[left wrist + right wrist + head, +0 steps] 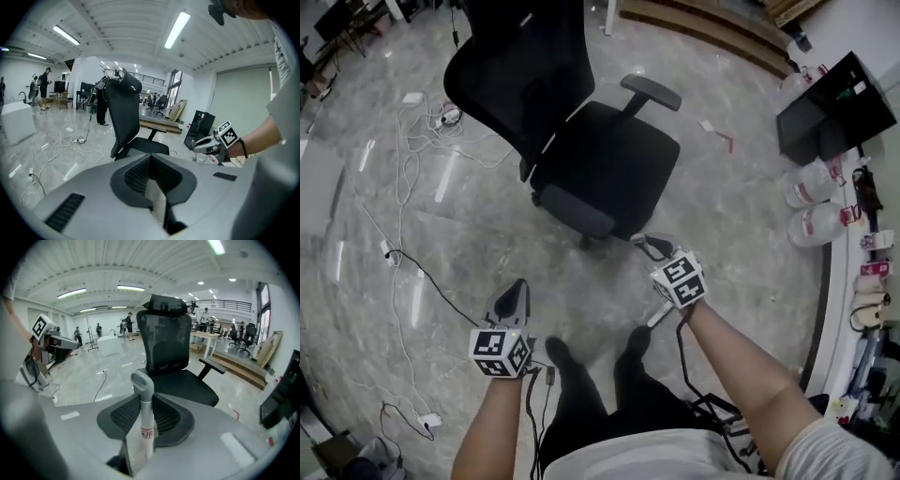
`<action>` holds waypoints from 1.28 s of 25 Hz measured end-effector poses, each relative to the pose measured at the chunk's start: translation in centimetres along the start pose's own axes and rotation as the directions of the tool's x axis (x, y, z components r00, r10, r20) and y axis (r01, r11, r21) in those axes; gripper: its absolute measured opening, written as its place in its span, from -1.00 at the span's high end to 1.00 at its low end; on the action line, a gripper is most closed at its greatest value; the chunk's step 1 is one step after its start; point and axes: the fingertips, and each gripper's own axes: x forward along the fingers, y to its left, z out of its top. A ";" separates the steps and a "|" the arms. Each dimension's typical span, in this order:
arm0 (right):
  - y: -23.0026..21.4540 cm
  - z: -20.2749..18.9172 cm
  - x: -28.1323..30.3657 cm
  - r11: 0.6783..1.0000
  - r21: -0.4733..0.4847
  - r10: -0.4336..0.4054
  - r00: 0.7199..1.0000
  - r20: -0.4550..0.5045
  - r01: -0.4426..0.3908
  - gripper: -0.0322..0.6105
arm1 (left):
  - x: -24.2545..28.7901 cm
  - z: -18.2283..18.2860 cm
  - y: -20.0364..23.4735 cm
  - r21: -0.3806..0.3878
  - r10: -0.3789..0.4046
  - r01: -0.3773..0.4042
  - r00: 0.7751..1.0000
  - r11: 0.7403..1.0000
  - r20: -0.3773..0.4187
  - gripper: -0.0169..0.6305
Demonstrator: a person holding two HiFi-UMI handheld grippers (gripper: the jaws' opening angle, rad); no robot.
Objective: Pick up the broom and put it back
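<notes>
The pick-up looks done: the right tongs [143, 398] are clenched on the broom's grey handle [146, 420], raised in front of the office chair [605, 164]. The left tongs [151, 158] are closed on nothing. Putting the broom back remains to be done, and no storage spot shows.

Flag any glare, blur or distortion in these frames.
Head view: light streaks glare off the glossy floor. Left gripper view: strong fisheye, dark corners, ceiling light blown out. Right gripper view: same fisheye; broom handle fairly sharp.
</notes>
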 end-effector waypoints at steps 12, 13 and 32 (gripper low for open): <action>-3.5 7.1 0.4 0.981 0.191 -0.018 1.000 -0.024 0.022 0.61 | -6.8 8.9 -4.4 0.058 0.058 -0.061 0.997 0.996 0.052 0.93; -3.6 7.2 0.8 0.981 0.195 -0.017 0.999 -0.028 0.022 0.61 | -7.1 9.0 -4.3 0.062 0.058 -0.061 0.997 0.996 0.050 0.93; 0.2 14.7 -4.5 0.992 0.122 -0.002 0.994 0.108 -0.011 0.56 | -10.1 12.1 -4.4 0.048 0.054 -0.060 0.992 0.997 0.115 0.93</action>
